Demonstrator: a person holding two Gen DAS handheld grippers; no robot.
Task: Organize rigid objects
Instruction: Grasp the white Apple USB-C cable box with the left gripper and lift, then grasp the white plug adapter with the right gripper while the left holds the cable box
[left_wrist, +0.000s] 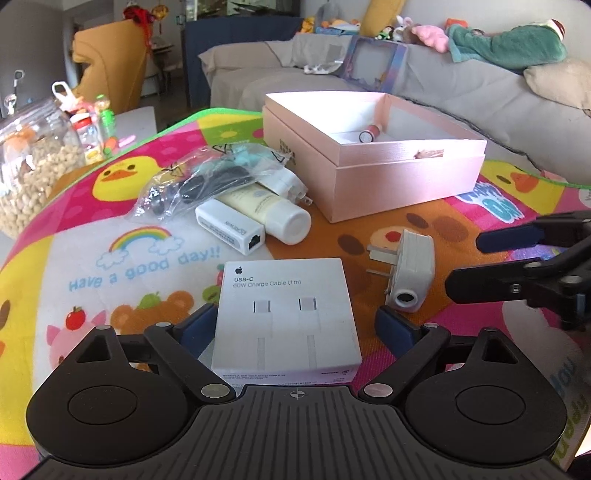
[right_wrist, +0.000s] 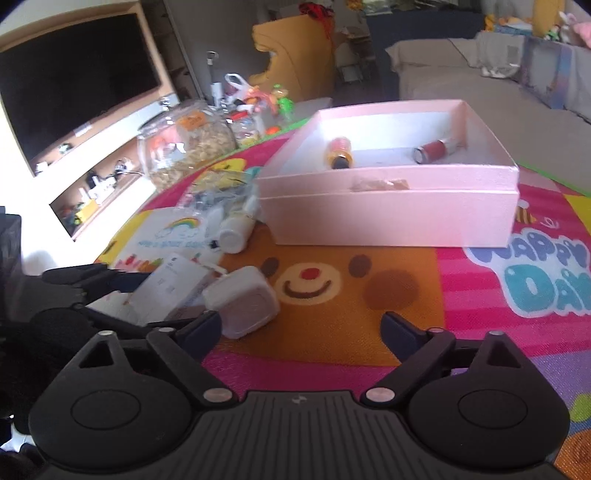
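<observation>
White, flat, square cardboard cable box (left_wrist: 286, 321) lies between the left gripper's (left_wrist: 295, 328) wide jaws, untouched; right gripper (right_wrist: 301, 332) gapes empty.

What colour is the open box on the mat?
Pale pink outside, white inside; the open box shows best in the right wrist view.

Home living room. Evidence: grey covered sofa (left_wrist: 424, 74) well beyond the left claw (left_wrist: 295, 325), its back lined with plush toys (left_wrist: 424, 31) and a green blanket (left_wrist: 506, 48); wall-mounted television (right_wrist: 74, 74) over a low shelf unit (right_wrist: 99, 184), far left of the right claw (right_wrist: 301, 328); mustard-yellow armchair (right_wrist: 291, 51) at the far side; glass jar of snacks (left_wrist: 33, 162) on the desk, ahead-left of the left claw; children's cartoon mat (left_wrist: 147, 251) with ducks, bears and a rainbow, directly beneath both claws.
</observation>
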